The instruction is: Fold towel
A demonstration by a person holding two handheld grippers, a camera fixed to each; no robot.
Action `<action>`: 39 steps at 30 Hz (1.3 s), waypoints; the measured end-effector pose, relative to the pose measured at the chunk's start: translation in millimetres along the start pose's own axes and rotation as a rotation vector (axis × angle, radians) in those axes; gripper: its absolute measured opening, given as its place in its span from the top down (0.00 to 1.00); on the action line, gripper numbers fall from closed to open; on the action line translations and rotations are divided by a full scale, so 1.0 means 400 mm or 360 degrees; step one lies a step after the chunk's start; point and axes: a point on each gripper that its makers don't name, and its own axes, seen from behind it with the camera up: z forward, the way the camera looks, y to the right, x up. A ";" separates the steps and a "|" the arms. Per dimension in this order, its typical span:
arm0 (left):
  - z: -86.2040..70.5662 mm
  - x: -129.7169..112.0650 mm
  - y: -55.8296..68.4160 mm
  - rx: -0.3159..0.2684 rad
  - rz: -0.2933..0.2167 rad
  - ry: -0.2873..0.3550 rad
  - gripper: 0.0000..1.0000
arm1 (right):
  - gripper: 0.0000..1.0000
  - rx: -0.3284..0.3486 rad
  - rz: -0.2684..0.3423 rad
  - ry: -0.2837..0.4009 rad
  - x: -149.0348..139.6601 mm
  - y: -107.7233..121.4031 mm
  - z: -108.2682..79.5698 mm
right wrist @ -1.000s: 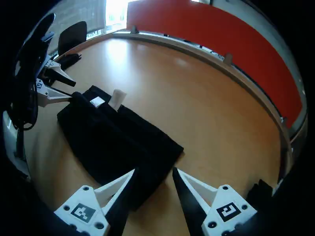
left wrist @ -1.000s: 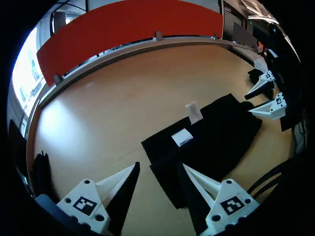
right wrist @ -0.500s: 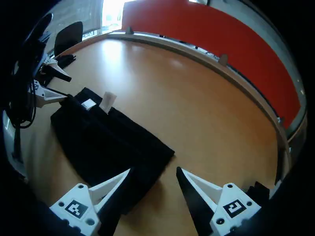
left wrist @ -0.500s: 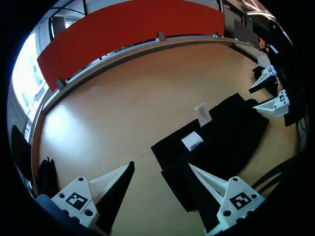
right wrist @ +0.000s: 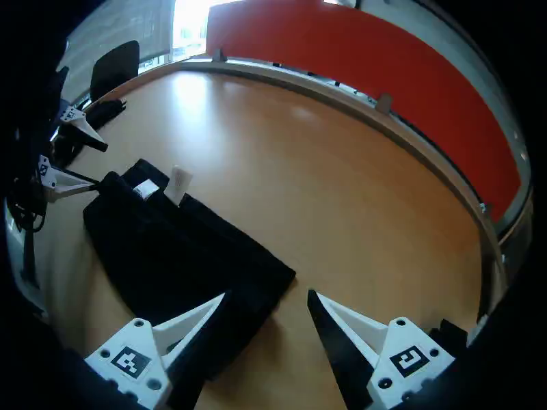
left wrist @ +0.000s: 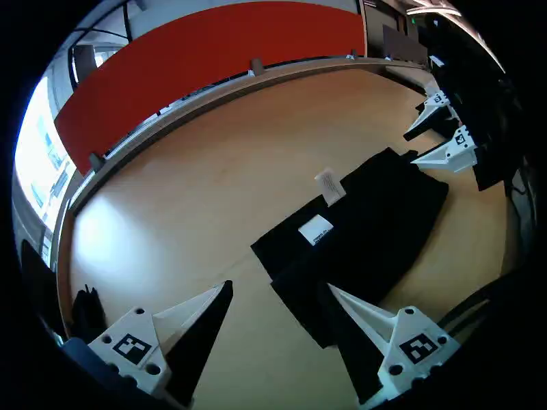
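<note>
The towel (left wrist: 372,225) lies lengthwise between the open left gripper (left wrist: 275,285) and open right gripper (right wrist: 267,294), one short end just ahead of each.

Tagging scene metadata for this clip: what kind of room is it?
Likely an office or meeting room: a large wooden table with a red divider panel along its far edge, and a dark chair beside a bright window. The black towel lies on that table.
</note>
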 end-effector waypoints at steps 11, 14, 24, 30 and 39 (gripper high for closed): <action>0.010 -0.020 0.009 -0.0009 0.0040 -0.0021 0.09 | 0.00 -0.0026 -0.0015 0.0011 0.021 0.015 0.002; 0.017 -0.022 0.003 0.0000 0.0047 -0.0027 0.09 | 0.00 -0.0027 -0.0018 0.0013 0.022 0.015 0.001; 0.036 -0.030 -0.024 0.0056 0.0084 -0.0061 0.09 | 0.00 -0.0037 -0.0025 0.0016 0.022 0.017 0.007; 0.046 -0.019 -0.038 0.0076 0.0064 -0.0058 0.09 | 0.00 -0.0045 -0.0033 0.0019 0.027 0.025 0.009; 0.059 0.014 -0.077 0.0110 0.0049 -0.0041 0.08 | 0.00 -0.0059 -0.0033 0.0029 0.051 0.044 0.014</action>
